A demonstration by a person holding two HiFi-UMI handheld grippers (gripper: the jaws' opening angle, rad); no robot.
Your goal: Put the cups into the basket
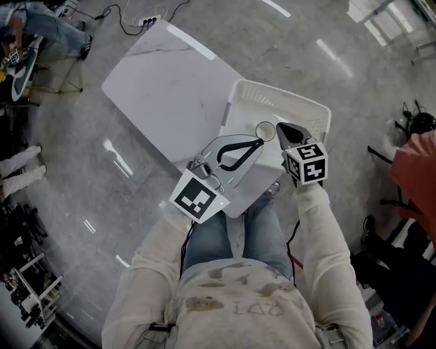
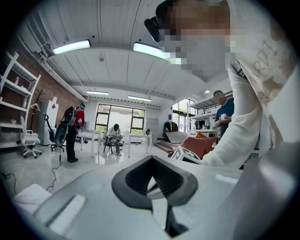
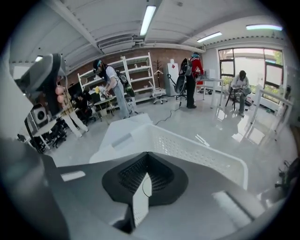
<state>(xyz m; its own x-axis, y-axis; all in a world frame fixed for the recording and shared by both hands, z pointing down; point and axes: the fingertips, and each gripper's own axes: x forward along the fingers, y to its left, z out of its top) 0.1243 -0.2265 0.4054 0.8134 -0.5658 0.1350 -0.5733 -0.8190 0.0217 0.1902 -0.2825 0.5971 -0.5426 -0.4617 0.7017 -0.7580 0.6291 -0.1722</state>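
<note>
A clear cup (image 1: 266,131) hangs over the white basket (image 1: 310,109), showing in the head view as a thin round rim. My right gripper (image 1: 280,131) is shut on its wall. In the right gripper view the cup (image 3: 140,202) is a pale sliver pinched between the dark jaws (image 3: 144,185), with the basket (image 3: 201,152) right beyond. My left gripper (image 1: 259,142) hovers over the table's near edge beside the basket, jaws shut with nothing in them. It tilts upward: the left gripper view shows its jaws (image 2: 152,182) against the ceiling and the person's sleeve.
The white marble table (image 1: 170,82) carries the basket at its right end. The person's legs are right below the table's near edge. Other people, shelves (image 3: 136,75) and desks stand around the room. Cables lie on the floor (image 1: 136,17) beyond the table.
</note>
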